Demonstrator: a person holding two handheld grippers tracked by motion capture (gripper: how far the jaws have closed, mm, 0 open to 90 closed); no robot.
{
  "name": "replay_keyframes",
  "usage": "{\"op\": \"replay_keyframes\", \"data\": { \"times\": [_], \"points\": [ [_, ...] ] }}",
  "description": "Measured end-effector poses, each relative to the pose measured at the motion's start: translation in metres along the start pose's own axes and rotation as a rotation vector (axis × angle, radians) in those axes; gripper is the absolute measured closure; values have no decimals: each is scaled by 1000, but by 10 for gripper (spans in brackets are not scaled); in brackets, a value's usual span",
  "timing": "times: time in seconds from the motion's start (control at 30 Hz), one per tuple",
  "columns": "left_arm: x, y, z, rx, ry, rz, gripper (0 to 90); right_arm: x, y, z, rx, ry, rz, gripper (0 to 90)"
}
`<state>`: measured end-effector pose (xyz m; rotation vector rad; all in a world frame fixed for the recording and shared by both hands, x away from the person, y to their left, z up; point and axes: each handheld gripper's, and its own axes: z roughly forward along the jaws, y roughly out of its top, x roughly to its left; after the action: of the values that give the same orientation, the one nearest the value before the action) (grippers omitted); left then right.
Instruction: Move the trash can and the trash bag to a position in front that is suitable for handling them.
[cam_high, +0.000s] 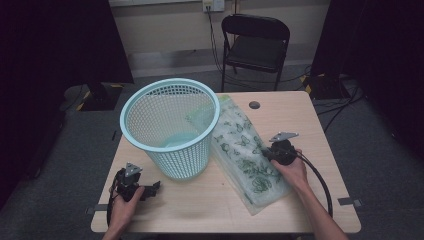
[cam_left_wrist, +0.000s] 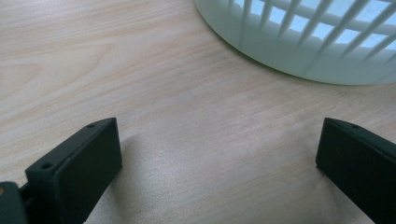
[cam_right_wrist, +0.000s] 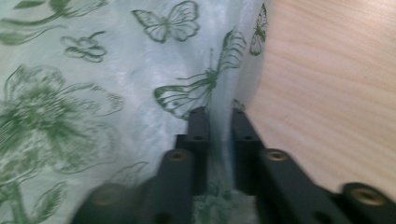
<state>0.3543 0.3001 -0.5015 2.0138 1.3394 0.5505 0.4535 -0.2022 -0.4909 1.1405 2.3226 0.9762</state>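
The bag (cam_high: 245, 150) is thin and see-through, pale green, with dark green butterflies and flowers printed on it. It lies flat on the table (cam_high: 320, 125), long and a bit crumpled, right beside the basket (cam_high: 170, 125). Its far end goes up over the rim of the basket and into it. Its near end lies toward my side of the table.

My right gripper (cam_right_wrist: 219, 119) is at the right edge of the bag, about halfway along it. The jaws are pinched close together on a fold of the bag, and I can see the thin plastic squeezed between them. My right hand (cam_high: 292, 170) rests on the bag's edge too.

The basket is light blue, round, full of small holes, and stands upright. It is between my two hands.

My left gripper (cam_left_wrist: 219, 158) is on the other side, low over the bare wood near the foot of the basket. Its jaws stand wide apart with nothing in them. My left hand (cam_high: 125, 202) sits near the front left corner of the table.

Past the table stands a black chair (cam_high: 256, 42).
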Motion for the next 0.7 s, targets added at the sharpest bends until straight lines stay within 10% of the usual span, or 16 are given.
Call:
{"op": "replay_keyframes", "data": {
  "times": [0.17,0.53,0.7],
  "points": [
    [0,0,0,0,1,0,0,9,-19,-16,-29,-49,50,900],
    [-2,0,0,-2,10,-9,0,-12,-65,-61,-40,-327,267,900],
    [-2,0,0,-1,8,-9,2,-13,-64,-73,-63,-386,305,534]
  ]
}}
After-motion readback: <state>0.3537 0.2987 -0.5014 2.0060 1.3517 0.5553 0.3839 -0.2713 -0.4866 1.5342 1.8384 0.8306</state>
